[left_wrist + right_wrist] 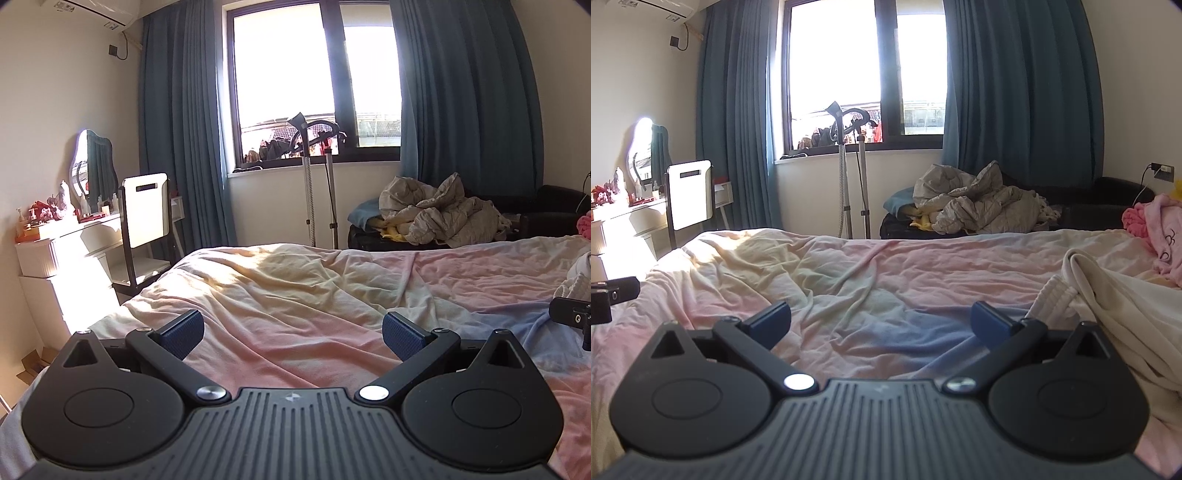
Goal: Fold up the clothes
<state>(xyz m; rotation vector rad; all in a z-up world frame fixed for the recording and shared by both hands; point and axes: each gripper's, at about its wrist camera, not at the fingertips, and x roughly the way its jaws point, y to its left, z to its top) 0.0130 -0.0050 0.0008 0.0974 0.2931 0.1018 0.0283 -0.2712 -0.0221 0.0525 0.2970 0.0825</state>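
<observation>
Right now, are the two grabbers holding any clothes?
Left gripper: jaws open, holding nothing.
Right gripper: jaws open, holding nothing; the white garment lies beside it.

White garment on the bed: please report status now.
Left gripper open, empty. Right gripper open, empty. White garment crumpled, unfolded, right of right gripper. Nothing between.

Left hand-held gripper [293, 334] spread wide above rumpled bedsheet [295, 295], seemingly clear.
</observation>
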